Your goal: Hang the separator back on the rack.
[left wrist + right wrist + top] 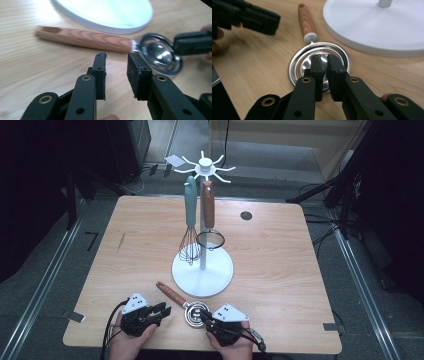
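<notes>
at the tabletop's near edge the right gripper (324,58) is clamped on the metal bowl of the wooden-handled strainer (176,296); the left gripper (116,61) stands open, empty, beside its handle. the pickup looks underway; next it needs lifting toward the white rack (202,270) behind.

One white utensil stand (202,270) stands on the bench (280,265). Two utensils hang from it: one teal-handled whisk (190,220) and one wooden-handled ring strainer (209,220). One wooden-handled metal ladle (182,301) lies just in front of the stand's base. Two grippers, left (162,311) and right (204,316), sit in front of the stand.
</notes>
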The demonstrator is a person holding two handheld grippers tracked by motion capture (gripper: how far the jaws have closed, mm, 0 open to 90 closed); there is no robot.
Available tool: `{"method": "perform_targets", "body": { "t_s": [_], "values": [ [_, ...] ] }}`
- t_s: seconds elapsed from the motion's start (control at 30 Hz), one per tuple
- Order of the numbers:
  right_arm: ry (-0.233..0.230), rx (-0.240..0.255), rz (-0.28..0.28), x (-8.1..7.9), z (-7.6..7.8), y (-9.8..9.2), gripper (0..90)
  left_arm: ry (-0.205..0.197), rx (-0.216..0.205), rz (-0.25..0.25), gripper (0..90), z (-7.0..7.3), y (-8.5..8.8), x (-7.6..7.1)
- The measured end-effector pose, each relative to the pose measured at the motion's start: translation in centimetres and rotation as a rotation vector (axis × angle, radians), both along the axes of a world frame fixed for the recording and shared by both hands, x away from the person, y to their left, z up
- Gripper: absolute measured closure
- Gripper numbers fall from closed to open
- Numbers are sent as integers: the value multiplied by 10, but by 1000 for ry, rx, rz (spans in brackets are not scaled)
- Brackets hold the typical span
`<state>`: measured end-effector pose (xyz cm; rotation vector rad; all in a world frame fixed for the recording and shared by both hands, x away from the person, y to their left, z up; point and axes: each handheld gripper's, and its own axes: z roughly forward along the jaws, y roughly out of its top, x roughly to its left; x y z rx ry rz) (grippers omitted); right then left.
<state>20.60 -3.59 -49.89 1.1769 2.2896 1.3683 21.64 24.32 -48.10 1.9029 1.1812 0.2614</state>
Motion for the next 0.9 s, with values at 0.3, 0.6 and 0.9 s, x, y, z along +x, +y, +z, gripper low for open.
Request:
{"method": "perform_targets", "body": {
  "t_s": [0.3,0.6,0.9],
  "values": [
    [31,-38,-12,3,-4,-4,819,16,-8,35,727,-2,11,8],
    [50,-53,-51,6,-5,-24,789,17,-4,28,746,-4,9,10],
    [47,-65,-119,12,-5,-42,755,15,-14,22,801,-3,9,13]
  ]
}}
